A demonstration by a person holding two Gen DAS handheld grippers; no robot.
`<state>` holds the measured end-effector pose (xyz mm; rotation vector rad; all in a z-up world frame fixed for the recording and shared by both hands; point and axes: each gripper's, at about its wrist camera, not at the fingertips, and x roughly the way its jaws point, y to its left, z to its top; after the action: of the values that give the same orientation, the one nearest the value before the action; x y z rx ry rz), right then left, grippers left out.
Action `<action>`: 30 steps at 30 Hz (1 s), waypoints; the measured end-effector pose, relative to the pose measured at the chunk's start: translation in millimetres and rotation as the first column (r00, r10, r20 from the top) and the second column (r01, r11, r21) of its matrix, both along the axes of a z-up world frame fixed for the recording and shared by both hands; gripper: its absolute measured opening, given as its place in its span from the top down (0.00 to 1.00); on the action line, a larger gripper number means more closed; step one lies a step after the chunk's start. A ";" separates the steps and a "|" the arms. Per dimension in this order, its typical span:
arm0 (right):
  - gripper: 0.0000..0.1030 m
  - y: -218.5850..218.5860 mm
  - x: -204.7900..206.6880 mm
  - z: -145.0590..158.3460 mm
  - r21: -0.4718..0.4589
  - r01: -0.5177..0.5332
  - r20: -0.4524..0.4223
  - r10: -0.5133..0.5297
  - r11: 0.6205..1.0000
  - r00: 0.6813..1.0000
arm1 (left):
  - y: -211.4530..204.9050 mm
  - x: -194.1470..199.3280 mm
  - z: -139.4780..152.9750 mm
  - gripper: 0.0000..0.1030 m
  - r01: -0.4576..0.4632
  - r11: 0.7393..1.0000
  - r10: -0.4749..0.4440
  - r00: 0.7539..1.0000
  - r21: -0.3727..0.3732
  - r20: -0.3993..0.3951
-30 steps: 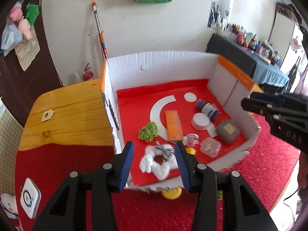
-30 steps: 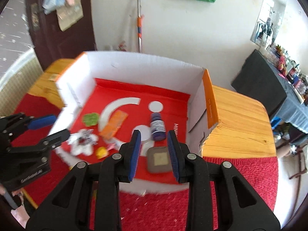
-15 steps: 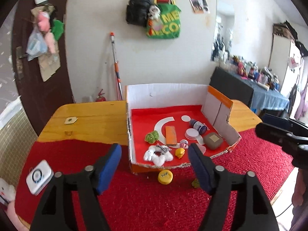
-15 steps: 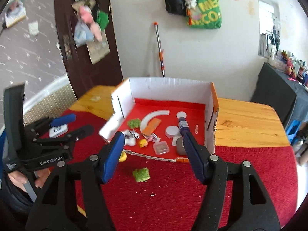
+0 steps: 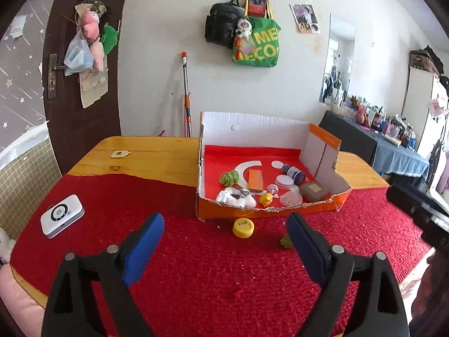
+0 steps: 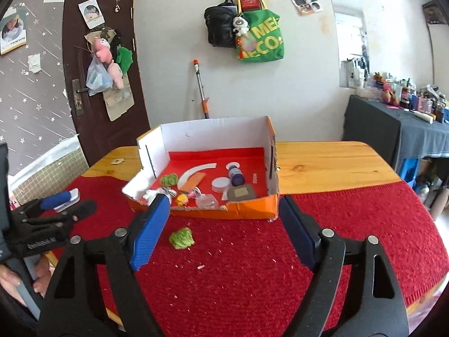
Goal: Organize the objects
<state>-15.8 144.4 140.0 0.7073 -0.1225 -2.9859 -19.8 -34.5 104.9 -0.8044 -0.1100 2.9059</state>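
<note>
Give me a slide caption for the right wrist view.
Open right gripper faces cardboard box of small items; green toy lies on red cloth.

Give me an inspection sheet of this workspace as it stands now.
Surface: wooden table, red cloth over its near part.
Job's things: open cardboard box holding small items, among them a purple bottle, a white plush and a brown pad; yellow cap and green fuzzy piece lie on the cloth outside it.
Clutter: white device on the cloth.
Grippers: left gripper and right gripper both open, jaws just been opening, nothing between them.
Cables: nothing seen.
Surroundings: green bag and black bag on the wall, brown door.
</note>
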 end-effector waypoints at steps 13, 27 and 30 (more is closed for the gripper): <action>0.18 -1.3 -5.5 -54.9 0.021 0.033 0.131 -0.036 0.999 0.991 | 10.0 -2.0 -43.1 0.08 -0.002 1.000 0.002 0.997 -0.006 0.078; 0.18 -1.9 -18.6 -81.4 0.027 0.031 0.214 -0.037 0.999 0.976 | 20.8 -16.3 -72.1 0.08 0.013 0.999 -0.006 0.985 -0.039 0.174; 0.18 -3.1 -21.2 -85.1 0.036 0.028 0.226 -0.036 0.999 0.973 | 23.2 -18.2 -75.1 0.08 0.020 0.999 -0.012 0.983 -0.045 0.185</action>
<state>-37.0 141.4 54.9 1.0593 -0.0985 -2.9324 -38.0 -11.3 29.8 -1.0769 -0.0532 2.8223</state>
